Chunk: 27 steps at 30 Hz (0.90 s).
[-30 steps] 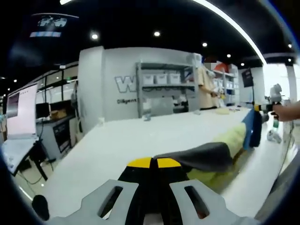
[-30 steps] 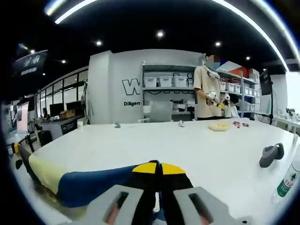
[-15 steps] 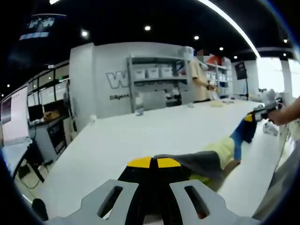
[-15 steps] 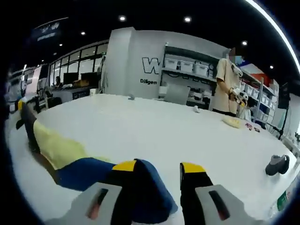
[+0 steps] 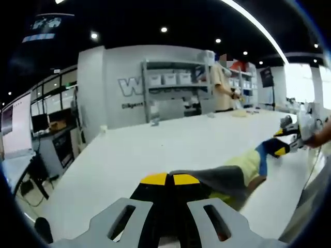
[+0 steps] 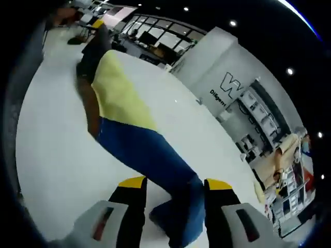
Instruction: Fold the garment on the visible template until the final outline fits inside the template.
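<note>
White storage bins (image 5: 169, 79) sit in a row on the top shelf of a grey shelving unit (image 5: 178, 93) against the back wall; contents can't be made out. A person (image 5: 223, 88) stands beside the shelves.

The garment (image 5: 235, 174), colour-blocked grey, pale yellow and blue, lies stretched along the white table (image 5: 134, 155). In the left gripper view the left gripper (image 5: 170, 179) has its yellow-tipped jaws closed together on the grey end of the garment, cloth pinched right at the tips and running off to the right. At the far blue end the right gripper (image 5: 287, 140) is seen small, with a hand (image 5: 323, 135) behind it.

In the right gripper view the right gripper (image 6: 175, 184) has its jaws spread apart, the blue end of the garment (image 6: 150, 155) lying on the table between the two fingers, not pinched. From there the cloth runs away through the yellow panel to the dark end at upper left. No template is discernible under the garment.
</note>
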### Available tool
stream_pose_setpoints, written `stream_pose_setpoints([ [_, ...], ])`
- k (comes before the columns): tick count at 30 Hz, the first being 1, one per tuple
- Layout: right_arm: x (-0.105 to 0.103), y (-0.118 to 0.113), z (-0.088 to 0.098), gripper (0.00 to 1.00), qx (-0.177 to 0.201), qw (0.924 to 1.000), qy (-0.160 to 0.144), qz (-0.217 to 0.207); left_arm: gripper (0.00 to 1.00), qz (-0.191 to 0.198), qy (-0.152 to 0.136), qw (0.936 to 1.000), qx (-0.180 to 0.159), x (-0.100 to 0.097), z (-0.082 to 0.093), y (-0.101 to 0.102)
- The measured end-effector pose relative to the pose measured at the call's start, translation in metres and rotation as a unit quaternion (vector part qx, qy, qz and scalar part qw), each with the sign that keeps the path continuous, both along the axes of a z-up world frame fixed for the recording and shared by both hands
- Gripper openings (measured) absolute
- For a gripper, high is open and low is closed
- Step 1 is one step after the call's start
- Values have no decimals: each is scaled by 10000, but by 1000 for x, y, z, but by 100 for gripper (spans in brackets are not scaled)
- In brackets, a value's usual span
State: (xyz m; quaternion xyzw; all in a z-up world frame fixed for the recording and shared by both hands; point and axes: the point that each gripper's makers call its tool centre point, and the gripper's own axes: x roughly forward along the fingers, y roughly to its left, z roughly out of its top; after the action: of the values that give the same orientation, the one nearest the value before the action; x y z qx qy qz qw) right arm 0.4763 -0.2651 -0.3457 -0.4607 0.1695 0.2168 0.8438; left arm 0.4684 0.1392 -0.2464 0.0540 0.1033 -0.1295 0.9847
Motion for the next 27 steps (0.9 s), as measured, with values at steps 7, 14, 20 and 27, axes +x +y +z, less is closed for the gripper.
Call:
stream_pose_setpoints([
  [7,-3,34,-2,43,-485,9954,-40,823,0,31,20,10000,-14,0,-3,4],
  [14,-17,65,-7,45,426,9958,331,743,0,23,12,10000,-45,-1,-1,2],
  [20,-25,88,-14,56,690,9937,442,765,0,3,-6,10000,-62,0,4,0],
  [27,-15,104,-15,60,875,9941,326,555,0,-45,-20,10000,-40,0,9,-1],
])
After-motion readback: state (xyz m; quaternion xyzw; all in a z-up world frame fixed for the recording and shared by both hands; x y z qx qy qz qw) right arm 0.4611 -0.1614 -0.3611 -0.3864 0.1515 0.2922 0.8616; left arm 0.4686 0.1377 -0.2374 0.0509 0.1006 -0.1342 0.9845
